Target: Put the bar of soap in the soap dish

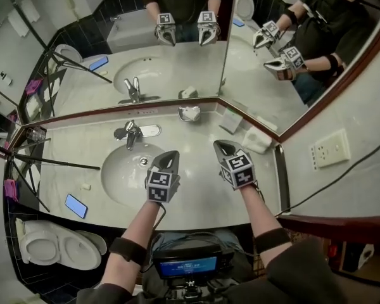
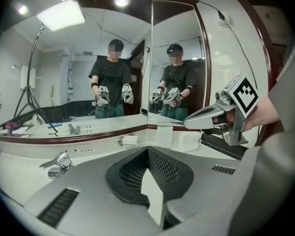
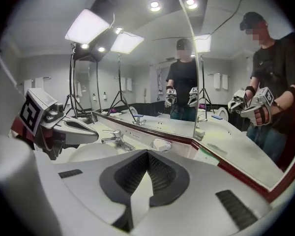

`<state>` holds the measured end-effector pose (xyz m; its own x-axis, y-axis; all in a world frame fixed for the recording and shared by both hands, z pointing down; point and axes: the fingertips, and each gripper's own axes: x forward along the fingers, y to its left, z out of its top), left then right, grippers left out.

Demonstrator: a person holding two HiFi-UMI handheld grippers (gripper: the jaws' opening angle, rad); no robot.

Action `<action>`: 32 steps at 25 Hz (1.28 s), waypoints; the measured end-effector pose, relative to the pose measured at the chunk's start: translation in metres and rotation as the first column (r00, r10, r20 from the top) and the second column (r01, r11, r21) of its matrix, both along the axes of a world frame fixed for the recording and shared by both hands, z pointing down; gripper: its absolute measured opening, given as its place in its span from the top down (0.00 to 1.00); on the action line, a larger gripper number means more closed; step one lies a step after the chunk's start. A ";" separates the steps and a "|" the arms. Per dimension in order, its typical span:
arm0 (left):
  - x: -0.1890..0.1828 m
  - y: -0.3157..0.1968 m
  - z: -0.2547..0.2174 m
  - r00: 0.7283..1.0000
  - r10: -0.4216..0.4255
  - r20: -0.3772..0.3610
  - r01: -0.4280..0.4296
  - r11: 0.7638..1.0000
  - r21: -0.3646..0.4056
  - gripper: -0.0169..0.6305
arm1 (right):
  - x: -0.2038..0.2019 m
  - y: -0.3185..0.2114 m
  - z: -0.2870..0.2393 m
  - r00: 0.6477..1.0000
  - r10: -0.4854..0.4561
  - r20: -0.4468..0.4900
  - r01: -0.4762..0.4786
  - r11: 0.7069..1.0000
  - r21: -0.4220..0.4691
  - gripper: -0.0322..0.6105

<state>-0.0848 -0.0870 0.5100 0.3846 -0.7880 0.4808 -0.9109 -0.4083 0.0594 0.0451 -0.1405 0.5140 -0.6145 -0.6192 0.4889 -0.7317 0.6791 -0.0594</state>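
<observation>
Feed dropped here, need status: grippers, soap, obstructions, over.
Left gripper shut, empty; right gripper shut, empty. White soap bar lying in silver metal dish. Nothing blocking the dish.

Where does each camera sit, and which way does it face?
Head view: on the person's head, looking steeply down at the sink; forearms, left gripper and right gripper show.
Left gripper view: on the left gripper, looking along its shut jaws toward the mirror; the right gripper shows at right.
Right gripper view: on the right gripper, along its shut jaws toward the mirror corner; the left gripper shows at left.
Shared: all three show the soap dish.
</observation>
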 end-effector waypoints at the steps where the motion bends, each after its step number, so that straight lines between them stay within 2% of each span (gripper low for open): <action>1: 0.001 0.006 -0.002 1.000 -0.002 -0.005 0.002 1.000 0.000 0.97 | 0.006 0.008 0.001 1.000 0.013 0.019 -0.013 1.000 -0.009 0.92; 8: 0.011 0.038 -0.008 0.999 0.006 -0.042 -0.006 1.000 0.011 0.97 | 0.032 0.050 0.012 0.994 0.079 0.072 -0.076 0.996 -0.042 0.92; 13: 0.016 0.049 -0.004 0.998 -0.001 -0.058 0.002 1.000 0.009 0.97 | 0.038 0.060 0.016 0.996 0.073 0.057 -0.071 0.997 -0.040 0.92; 21: 0.018 0.050 -0.001 1.000 0.012 -0.025 -0.011 1.000 0.012 0.97 | 0.035 0.066 0.027 0.999 0.046 0.011 -0.046 0.998 -0.047 0.92; 27: 0.014 0.040 0.006 1.000 0.011 -0.013 -0.011 1.000 0.003 0.97 | 0.024 0.047 0.031 0.996 0.036 -0.086 -0.038 0.999 -0.014 0.92; 32: 0.012 0.025 0.014 1.000 0.009 -0.007 -0.009 1.000 -0.007 0.97 | 0.004 0.012 0.030 0.979 -0.023 -0.200 0.026 1.000 0.014 0.91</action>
